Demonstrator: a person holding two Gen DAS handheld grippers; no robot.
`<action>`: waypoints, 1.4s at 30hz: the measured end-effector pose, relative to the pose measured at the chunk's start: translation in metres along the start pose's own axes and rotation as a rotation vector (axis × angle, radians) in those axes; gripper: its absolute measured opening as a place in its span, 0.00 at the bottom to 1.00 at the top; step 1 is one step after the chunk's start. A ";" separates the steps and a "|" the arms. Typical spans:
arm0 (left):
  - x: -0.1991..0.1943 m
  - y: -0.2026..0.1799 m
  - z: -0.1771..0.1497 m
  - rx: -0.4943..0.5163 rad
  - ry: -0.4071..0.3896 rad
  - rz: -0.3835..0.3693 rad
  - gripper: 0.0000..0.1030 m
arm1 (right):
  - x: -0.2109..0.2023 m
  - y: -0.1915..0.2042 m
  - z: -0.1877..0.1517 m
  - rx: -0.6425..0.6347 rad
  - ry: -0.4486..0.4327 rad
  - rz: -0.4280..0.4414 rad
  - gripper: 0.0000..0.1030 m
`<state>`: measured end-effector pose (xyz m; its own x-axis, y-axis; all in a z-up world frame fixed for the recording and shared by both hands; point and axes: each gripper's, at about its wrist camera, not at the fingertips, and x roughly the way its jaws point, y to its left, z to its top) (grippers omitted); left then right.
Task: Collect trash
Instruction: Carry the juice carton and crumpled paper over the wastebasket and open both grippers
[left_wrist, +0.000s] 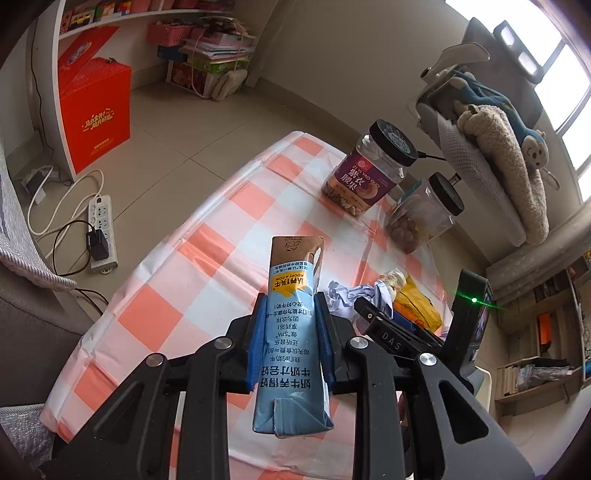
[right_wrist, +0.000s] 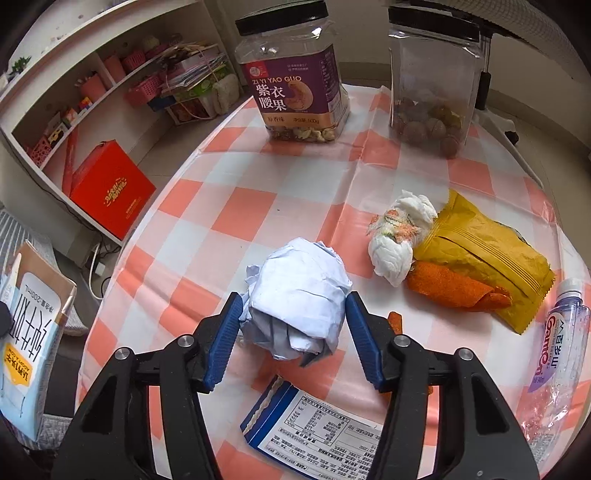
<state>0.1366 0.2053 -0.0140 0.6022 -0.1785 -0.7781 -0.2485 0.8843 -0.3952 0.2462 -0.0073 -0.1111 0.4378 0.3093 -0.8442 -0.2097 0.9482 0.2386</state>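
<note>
Between the blue pads of the left tool (left_wrist: 290, 325) stands a pale blue milk carton (left_wrist: 291, 332), clamped at its middle and lifted clear of the checked worktop (left_wrist: 207, 236). Its long axis runs from 6 to 12 o'clock in the left wrist view, folded base nearest the camera, brown top pointing away toward 12.

Across the worktop, the right tool (right_wrist: 293, 325) straddles a crumpled ball of white paper (right_wrist: 299, 295), one pad at its 9 o'clock side and one at its 3 o'clock side. Both pads lie right at the paper's edges, but whether they press on it I cannot tell.

At 2 o'clock from the ball lie a white tissue wad (right_wrist: 399, 236) and a yellow wrapper (right_wrist: 480, 254); a plastic bottle (right_wrist: 561, 339) lies at 3 o'clock. Two black-lidded jars (right_wrist: 295, 74) stand at 12 o'clock.
</note>
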 end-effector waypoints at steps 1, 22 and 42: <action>-0.002 0.000 0.000 0.001 -0.005 -0.002 0.25 | -0.005 0.000 0.000 0.006 -0.013 0.004 0.52; -0.016 -0.020 -0.015 0.026 -0.079 -0.052 0.25 | -0.132 -0.008 -0.007 -0.049 -0.270 -0.015 0.53; 0.000 -0.079 -0.048 0.087 -0.082 -0.129 0.25 | -0.198 -0.083 -0.046 0.011 -0.430 -0.051 0.53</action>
<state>0.1202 0.1144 -0.0064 0.6853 -0.2607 -0.6800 -0.1003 0.8911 -0.4427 0.1371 -0.1505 0.0143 0.7720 0.2622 -0.5790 -0.1700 0.9629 0.2094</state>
